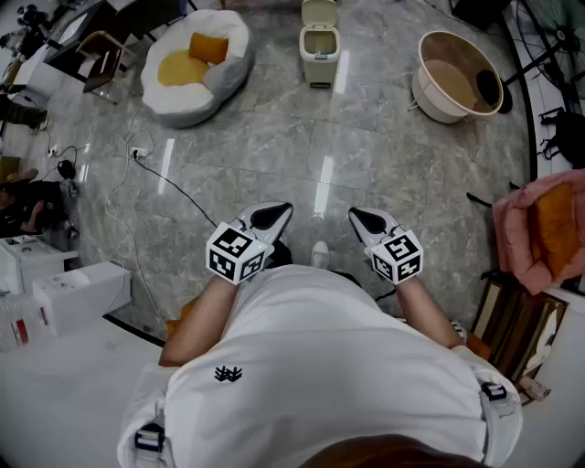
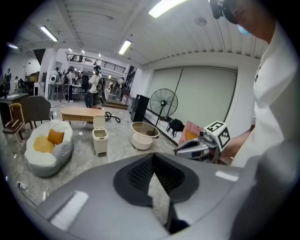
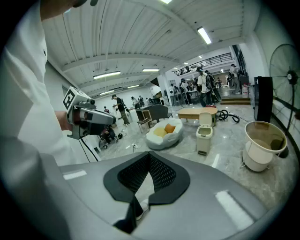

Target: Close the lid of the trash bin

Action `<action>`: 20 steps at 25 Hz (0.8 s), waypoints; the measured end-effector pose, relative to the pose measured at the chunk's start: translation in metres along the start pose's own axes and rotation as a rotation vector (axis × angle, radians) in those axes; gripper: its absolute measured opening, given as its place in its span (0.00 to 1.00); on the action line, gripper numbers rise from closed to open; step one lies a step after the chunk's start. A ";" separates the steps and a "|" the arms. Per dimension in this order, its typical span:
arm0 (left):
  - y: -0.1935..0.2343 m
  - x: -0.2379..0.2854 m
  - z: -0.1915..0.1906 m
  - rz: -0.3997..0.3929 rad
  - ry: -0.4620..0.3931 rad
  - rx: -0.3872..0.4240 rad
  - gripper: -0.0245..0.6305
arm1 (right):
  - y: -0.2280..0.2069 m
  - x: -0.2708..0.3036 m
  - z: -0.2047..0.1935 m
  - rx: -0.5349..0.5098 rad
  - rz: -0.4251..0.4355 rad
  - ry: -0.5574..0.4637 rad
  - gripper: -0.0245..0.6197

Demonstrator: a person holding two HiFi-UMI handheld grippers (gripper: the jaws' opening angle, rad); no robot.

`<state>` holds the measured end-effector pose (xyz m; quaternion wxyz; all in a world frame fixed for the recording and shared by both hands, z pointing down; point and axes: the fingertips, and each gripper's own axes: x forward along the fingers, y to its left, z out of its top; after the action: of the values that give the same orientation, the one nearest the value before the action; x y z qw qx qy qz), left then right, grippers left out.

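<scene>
Marble floor (image 1: 274, 146); trash bin (image 1: 320, 43) stood far centre, lid (image 1: 319, 12) up; left gripper (image 1: 271, 218) and right gripper (image 1: 366, 220) were closed, empty, well apart from it. Best to walk up, then press lid down gently.

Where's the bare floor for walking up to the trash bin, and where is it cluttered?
Bare floor runs straight ahead to the trash bin, between the beanbag on the left and the tub on the right. Crowded: cable and boxes far left, pink chair right.

bright, even ceiling strips (image 2: 164, 7) - glare streaks on floor (image 1: 324, 187) just ahead of left gripper (image 1: 277, 214), right gripper (image 1: 361, 218); fisheye edges dark.
</scene>
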<state>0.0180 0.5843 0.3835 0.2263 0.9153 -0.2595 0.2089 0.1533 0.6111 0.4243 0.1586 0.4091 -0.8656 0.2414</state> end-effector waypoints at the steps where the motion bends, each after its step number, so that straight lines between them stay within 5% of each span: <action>1: 0.008 0.001 0.004 -0.001 -0.008 -0.004 0.12 | -0.001 0.009 0.004 -0.007 0.004 0.004 0.04; 8: 0.084 0.011 0.029 -0.019 -0.039 -0.016 0.12 | -0.021 0.075 0.043 -0.037 -0.010 0.014 0.04; 20: 0.266 0.009 0.112 -0.150 -0.060 0.025 0.12 | -0.071 0.229 0.162 0.004 -0.175 -0.013 0.05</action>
<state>-0.0968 0.3192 0.3786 0.2221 0.9407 -0.1944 0.1673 0.0553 0.3386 0.4178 0.1725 0.4850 -0.8271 0.2258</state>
